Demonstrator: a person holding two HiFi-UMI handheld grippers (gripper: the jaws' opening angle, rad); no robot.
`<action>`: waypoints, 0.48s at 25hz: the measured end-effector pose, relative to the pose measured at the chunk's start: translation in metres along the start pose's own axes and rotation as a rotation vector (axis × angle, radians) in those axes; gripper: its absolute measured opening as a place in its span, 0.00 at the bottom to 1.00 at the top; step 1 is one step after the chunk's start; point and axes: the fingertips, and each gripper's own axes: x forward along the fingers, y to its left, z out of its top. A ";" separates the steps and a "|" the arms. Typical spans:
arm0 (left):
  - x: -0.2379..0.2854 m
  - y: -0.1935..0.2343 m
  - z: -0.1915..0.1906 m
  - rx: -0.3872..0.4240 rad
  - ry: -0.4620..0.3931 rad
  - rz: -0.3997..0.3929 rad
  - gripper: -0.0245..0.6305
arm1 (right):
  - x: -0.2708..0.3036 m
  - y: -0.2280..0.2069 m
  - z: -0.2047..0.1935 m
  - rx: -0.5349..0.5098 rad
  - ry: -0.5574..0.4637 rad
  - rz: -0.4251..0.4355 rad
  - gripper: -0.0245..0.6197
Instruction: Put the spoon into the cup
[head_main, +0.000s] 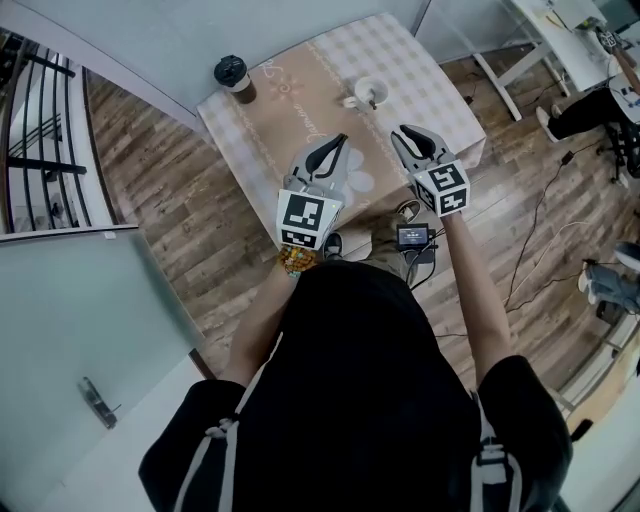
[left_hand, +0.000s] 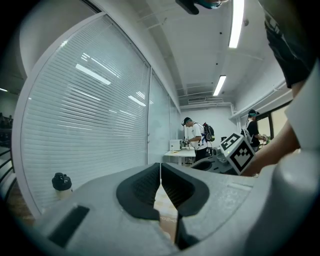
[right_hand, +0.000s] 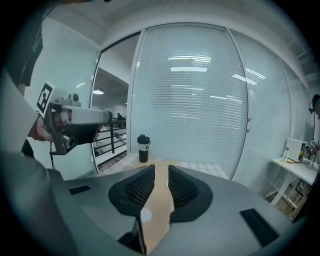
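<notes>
Two grey plastic hand-held grippers are under my control, both raised side by side over the near edge of the worktop (head_main: 440, 95), a small table under a checked cloth with a brown runner; I judge them parked there because neither is yet reaching for anything. The left hand-held gripper (left_hand: 160, 172) has its black ribbed pads pressed together on nothing; the right hand-held gripper (right_hand: 159, 172) shows a narrow gap, through which I see only the runner, so it too carries nothing. One small white handled cup (head_main: 370, 92) stands on the runner towards the far side, well apart from both; a thin shape at its mouth may be the spoon, but it is too small for me to tell. One dark, black-lidded tumbler (head_main: 232, 73) stands at the far left corner, away from the cup.
</notes>
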 end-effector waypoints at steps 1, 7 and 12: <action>-0.001 0.000 0.002 0.006 -0.005 -0.002 0.07 | -0.006 0.002 0.008 -0.005 -0.019 -0.006 0.16; 0.000 0.001 0.029 0.021 -0.051 -0.004 0.07 | -0.038 0.008 0.056 -0.019 -0.127 -0.046 0.15; -0.007 0.000 0.052 0.047 -0.098 -0.001 0.07 | -0.063 0.013 0.095 -0.051 -0.216 -0.083 0.15</action>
